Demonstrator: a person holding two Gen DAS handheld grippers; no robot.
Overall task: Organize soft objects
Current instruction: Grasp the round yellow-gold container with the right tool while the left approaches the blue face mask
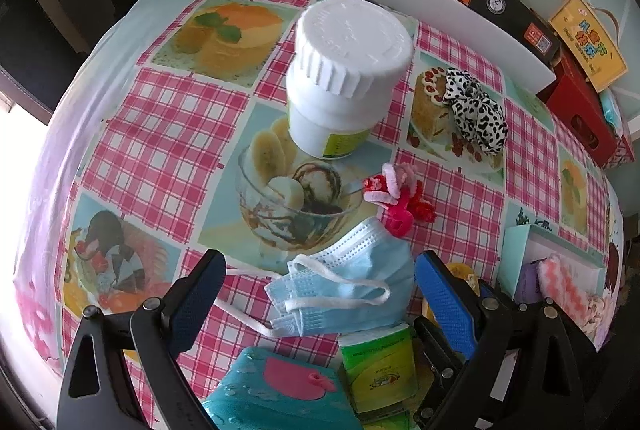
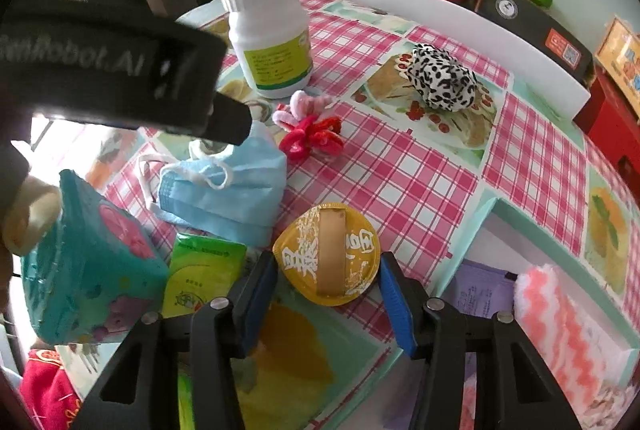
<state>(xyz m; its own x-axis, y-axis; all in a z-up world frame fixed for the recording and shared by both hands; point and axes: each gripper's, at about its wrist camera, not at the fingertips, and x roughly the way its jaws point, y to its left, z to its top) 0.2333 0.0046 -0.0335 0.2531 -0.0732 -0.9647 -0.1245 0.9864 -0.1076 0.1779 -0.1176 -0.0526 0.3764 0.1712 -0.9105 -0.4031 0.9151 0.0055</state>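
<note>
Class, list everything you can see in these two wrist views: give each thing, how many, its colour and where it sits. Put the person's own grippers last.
face mask: one, light blue, near table edge, between the left fingers
pill bottle: one, white with green label, upright mid-table
scrunchie: one, black-and-white spotted, right of the bottle
pipe-cleaner bundle: one, pink and red, between bottle and mask
round packet: one, gold, between the right fingers
tissue pack: one, green, beside the mask
wet-wipe pack: one, teal, near edge
box: one, pale green, right side, holding a pink-and-white cloth
tablecloth: one, pink check
left gripper: black, blue pads, open
right gripper: black, blue pads, open
</note>
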